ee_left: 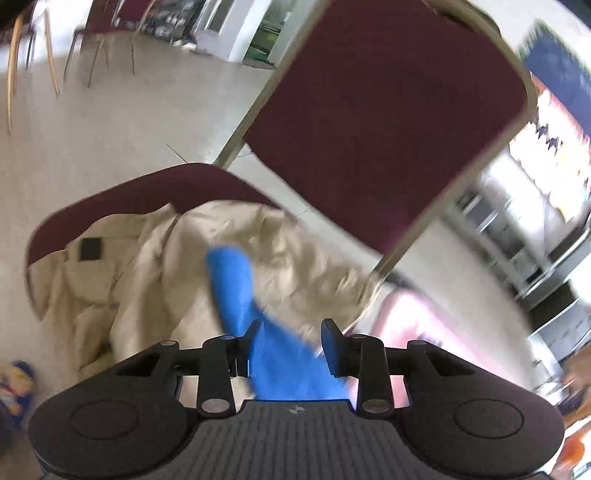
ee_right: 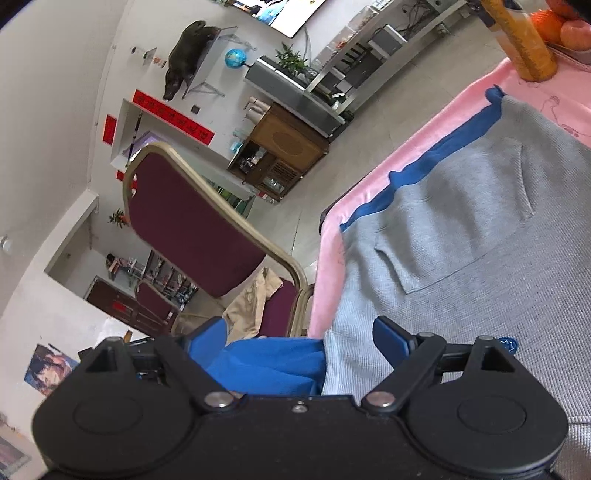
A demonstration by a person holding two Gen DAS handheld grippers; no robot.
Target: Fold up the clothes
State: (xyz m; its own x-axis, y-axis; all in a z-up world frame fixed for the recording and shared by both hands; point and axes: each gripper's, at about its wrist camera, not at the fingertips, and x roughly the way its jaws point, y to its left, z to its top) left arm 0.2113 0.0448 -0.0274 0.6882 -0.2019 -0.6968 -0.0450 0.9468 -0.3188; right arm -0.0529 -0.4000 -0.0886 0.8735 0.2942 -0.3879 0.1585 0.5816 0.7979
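A grey garment with blue trim lies on a pink-covered table. My right gripper is open over its near edge, with a blue fold of the garment between the fingers. In the left wrist view my left gripper is open, and a blurred blue strip of cloth hangs between its fingers. A beige garment lies heaped on a maroon chair seat beyond the left gripper; it also shows in the right wrist view.
The maroon chair's backrest rises right of the beige garment, close to the pink table edge. An orange bottle and oranges stand at the table's far end. More chairs stand on the open floor.
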